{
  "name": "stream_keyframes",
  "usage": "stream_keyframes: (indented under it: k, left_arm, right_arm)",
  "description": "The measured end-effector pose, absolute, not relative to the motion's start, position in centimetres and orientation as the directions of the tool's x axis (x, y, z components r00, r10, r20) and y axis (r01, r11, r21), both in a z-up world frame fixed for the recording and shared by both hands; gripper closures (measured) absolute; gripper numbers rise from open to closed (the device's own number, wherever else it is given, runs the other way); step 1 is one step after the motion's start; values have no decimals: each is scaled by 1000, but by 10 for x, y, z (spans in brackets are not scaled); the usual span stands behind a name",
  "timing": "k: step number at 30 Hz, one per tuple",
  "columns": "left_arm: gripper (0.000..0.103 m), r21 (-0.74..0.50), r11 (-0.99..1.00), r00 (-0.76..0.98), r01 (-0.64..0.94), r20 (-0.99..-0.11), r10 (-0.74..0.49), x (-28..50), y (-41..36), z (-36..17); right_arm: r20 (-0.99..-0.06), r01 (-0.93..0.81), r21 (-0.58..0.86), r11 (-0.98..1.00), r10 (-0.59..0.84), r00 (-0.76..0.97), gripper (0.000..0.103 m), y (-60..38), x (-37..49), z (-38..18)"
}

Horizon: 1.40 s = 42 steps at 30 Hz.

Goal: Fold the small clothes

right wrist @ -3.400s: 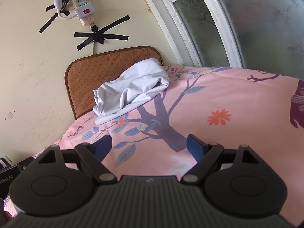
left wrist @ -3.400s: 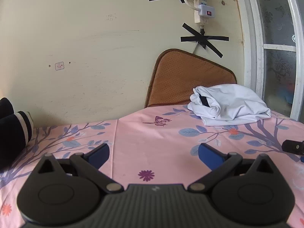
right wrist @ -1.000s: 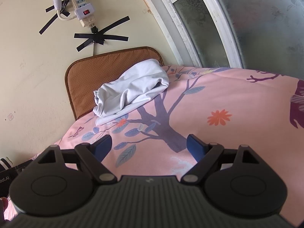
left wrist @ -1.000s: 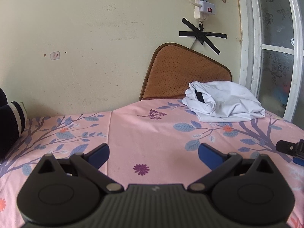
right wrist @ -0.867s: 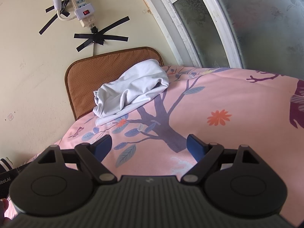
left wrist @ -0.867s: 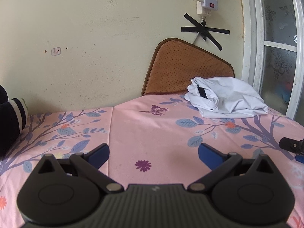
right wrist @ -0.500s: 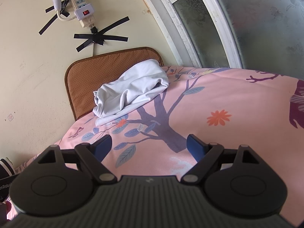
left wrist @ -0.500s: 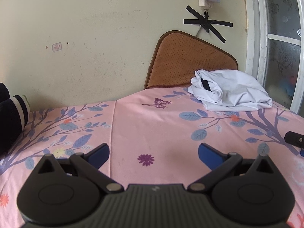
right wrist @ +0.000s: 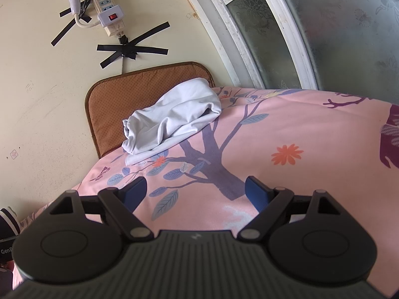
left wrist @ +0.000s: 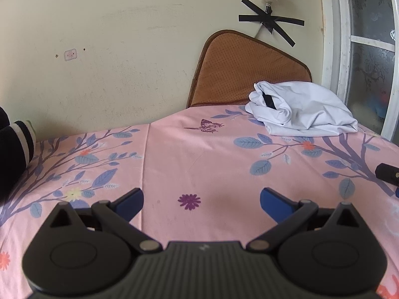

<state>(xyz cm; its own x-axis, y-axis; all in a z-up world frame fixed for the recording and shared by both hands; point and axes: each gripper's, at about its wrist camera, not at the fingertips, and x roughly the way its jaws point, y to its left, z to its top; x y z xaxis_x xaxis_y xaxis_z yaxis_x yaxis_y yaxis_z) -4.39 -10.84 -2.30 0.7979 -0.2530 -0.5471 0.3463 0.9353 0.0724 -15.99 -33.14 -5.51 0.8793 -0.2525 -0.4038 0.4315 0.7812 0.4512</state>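
With both sets of fingers spread wide and holding nothing, no folding going on right now. Left gripper (left wrist: 201,201): blue fingers (left wrist: 131,203) apart, only pink sheet (left wrist: 199,164) showing between them. Right gripper (right wrist: 195,191): same story, blue fingers (right wrist: 256,194) open, nothing in between but the printed tree trunk (right wrist: 214,164) on the sheet.

Further out, near the brown cushion (left wrist: 239,74) leaning on the wall, sits the white garment (left wrist: 299,112). Rests on the sheet just in front of that cushion, touching its lower edge by the look of it. Well apart from both grippers. Looks rolled over or loosely doubled up, with soft lumps and a dark slit at one end. Could be a finished fold put aside, could be a bundle waiting for its turn; cannot tell from here. Same garment in the right view (right wrist: 174,119), lying against the same cushion (right wrist: 119,104).

Far from the cushion, at the left edge, shows a dark item with white stripes (left wrist: 15,147). Maybe more clothing to fold, but too cut off to say.

So, as a guess: either one piece done and more to fetch, or nothing begun yet. Nothing spread flat between the grippers and ready to fold.
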Motion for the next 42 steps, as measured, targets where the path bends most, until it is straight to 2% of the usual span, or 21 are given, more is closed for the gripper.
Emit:
stream_keyframes:
  k: [42]
  left_arm:
    - [0, 96, 934, 806, 345, -539, -243, -45, -110, -23]
  right_arm:
    - [-405, 433, 451, 780, -253, 879, 15, -331, -159, -55]
